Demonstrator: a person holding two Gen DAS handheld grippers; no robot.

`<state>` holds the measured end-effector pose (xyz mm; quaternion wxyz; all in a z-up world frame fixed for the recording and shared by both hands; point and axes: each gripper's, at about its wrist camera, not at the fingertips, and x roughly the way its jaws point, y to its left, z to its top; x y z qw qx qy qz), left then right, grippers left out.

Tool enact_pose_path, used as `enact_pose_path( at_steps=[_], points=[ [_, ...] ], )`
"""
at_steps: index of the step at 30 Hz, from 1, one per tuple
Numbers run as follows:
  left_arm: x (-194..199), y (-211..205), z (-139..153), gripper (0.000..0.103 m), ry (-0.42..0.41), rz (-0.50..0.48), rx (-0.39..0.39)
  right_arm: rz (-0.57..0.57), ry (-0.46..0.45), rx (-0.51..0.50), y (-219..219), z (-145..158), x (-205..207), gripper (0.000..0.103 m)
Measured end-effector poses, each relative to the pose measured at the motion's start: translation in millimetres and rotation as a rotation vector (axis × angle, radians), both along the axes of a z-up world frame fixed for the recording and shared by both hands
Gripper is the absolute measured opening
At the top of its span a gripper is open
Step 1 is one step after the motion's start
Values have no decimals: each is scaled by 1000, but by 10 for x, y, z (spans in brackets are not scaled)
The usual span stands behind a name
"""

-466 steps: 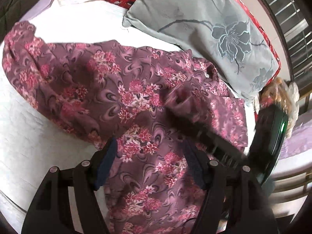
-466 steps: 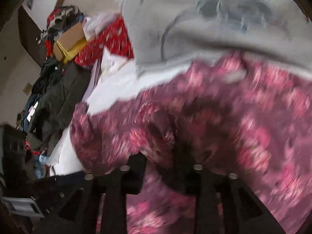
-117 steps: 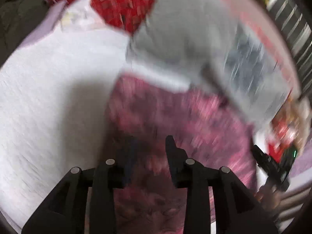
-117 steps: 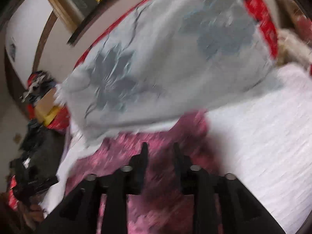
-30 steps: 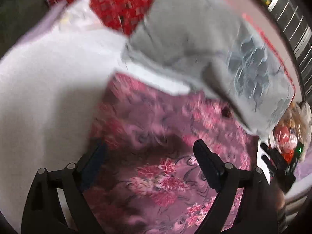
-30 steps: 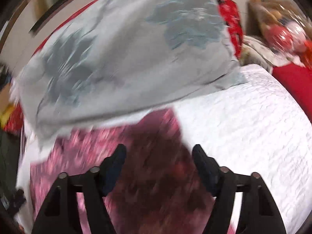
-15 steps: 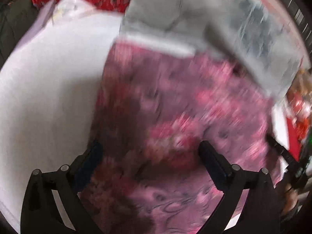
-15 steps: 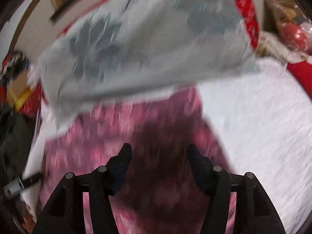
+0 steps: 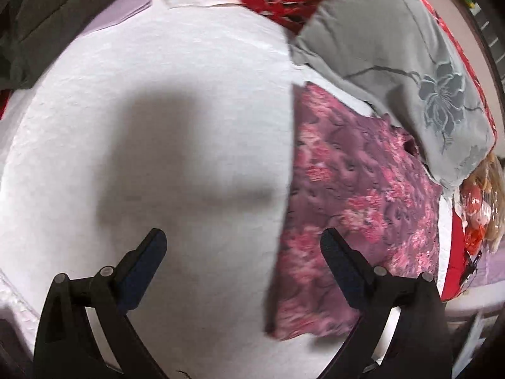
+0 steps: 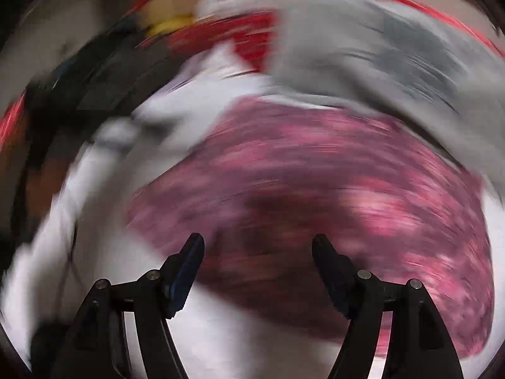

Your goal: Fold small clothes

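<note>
Fingers of the left gripper [image 9: 243, 246] stand spread wide with nothing between them, low in the left wrist view over the bare white bedspread [image 9: 164, 120], where a grey shadow falls. To their right lies the folded floral garment [image 9: 353, 208], a purple-pink rectangle flat on the bedspread, its upper edge tucked against the grey pillow [image 9: 394, 41] in the upper right of the frame; the gripper's right finger overlaps the garment's lower right edge in the picture, but contact cannot be judged. In the heavily blurred right wrist view, the right gripper [image 10: 257, 249] has its jaws opening, apart and empty, low in the frame with the floral garment [image 10: 331, 183] filling the centre behind them and the grey pillow [image 10: 378, 53] above.
</note>
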<state>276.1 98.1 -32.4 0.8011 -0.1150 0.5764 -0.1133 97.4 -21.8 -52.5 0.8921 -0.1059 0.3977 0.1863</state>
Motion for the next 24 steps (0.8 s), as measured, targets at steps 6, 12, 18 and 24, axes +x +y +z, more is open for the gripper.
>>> enact_pose_path(
  at_steps=[6,12,18,24],
  points=[
    [-4,71,-20,99,30,-41,8,105,-184,-391,727,-345,-42,73],
    [169,-39,-99,99,109,-98,-120,30,-275,-423,806,-307,285,26],
    [536,-289,-176,99,208,-127,-324,2,-357,-282,623,36,203,14],
    [758,-831,-208,85,256,-177,-321,-19,-374,-179,470,235,159,13]
  ],
)
